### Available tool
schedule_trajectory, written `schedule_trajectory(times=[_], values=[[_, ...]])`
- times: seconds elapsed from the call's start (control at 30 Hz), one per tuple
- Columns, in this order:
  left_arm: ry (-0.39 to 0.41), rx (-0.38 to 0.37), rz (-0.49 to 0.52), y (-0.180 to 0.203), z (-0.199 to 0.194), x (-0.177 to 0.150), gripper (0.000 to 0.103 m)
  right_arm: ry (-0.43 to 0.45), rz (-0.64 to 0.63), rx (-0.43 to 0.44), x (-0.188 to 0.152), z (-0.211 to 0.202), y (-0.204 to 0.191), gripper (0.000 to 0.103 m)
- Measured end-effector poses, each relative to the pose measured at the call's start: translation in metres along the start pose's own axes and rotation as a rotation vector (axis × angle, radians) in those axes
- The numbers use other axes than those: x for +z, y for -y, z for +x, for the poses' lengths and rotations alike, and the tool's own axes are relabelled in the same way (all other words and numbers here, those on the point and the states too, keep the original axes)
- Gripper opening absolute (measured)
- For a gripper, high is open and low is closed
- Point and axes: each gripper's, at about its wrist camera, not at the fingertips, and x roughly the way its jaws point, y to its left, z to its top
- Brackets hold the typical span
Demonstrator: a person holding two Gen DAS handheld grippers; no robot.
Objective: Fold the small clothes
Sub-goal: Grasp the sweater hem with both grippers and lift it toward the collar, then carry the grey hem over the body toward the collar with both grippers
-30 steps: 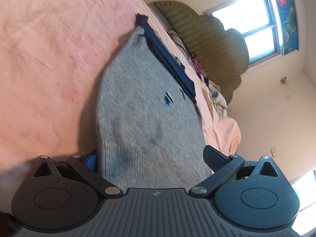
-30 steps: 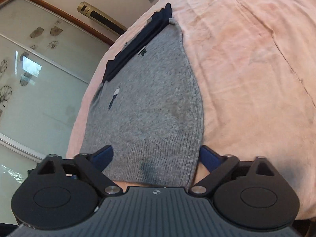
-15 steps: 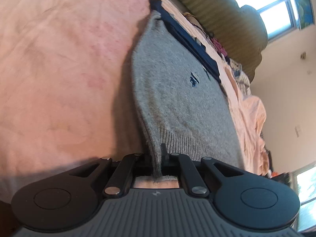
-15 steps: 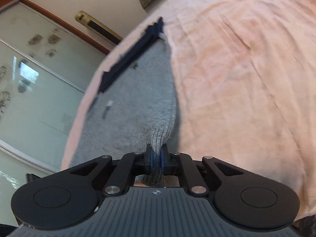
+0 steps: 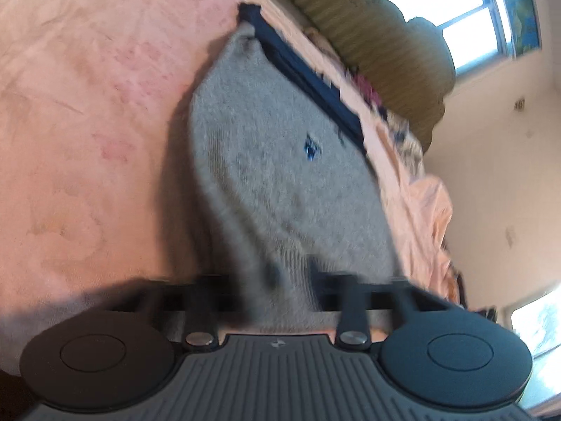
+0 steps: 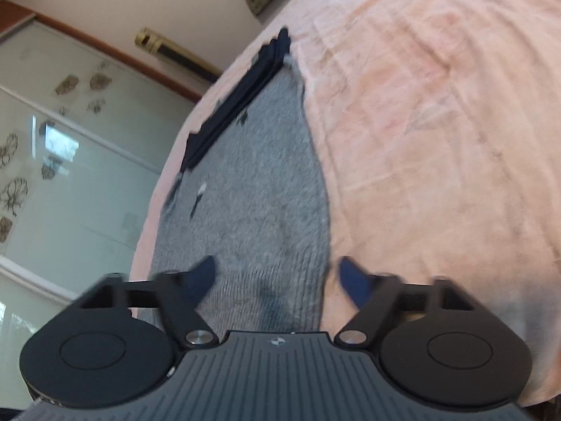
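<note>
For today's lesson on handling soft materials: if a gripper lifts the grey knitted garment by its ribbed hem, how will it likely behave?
The grey knitted garment would probably flop and drape, since it lies limp, following the pink bedsheet. Its fuzzy knit likely grips rather than slips. The dark navy band at its far end looks thicker, so that end may hang heavier.

A home bedroom: pink-sheeted bed (image 6: 438, 140), padded headboard (image 5: 378, 52), window (image 5: 452, 24), sliding wardrobe doors (image 6: 70, 175).
</note>
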Motion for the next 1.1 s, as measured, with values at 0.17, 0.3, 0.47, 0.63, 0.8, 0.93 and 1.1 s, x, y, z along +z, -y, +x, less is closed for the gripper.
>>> schedule_trajectory(times=[0.17, 0.3, 0.47, 0.63, 0.8, 0.93, 1.1], values=[[-0.015, -0.007, 0.044, -0.001, -0.006, 0.000, 0.006, 0.017, -0.045, 0.017, -0.005, -0.002, -0.003, 0.013], [0.032, -0.097, 0.072, 0.006, -0.020, 0.025, 0.006, 0.084, -0.057, 0.112, 0.011, -0.021, -0.012, 0.013], [0.095, -0.202, 0.090, 0.027, -0.015, 0.088, 0.006, 0.177, -0.076, 0.233, 0.072, -0.022, -0.036, 0.013], [0.178, -0.289, 0.117, 0.043, 0.014, 0.158, 0.006, 0.257, -0.091, 0.356, 0.163, 0.013, -0.057, 0.013], [0.256, -0.281, 0.112, 0.044, 0.064, 0.234, 0.006, 0.276, -0.038, 0.351, 0.258, 0.078, -0.047, 0.013], [0.265, -0.216, 0.135, 0.042, 0.111, 0.295, 0.006, 0.270, 0.038, 0.350, 0.312, 0.132, -0.027, 0.013], [0.235, -0.035, 0.306, 0.049, 0.139, 0.313, 0.006, 0.211, 0.081, 0.307, 0.341, 0.185, -0.009, 0.014]])
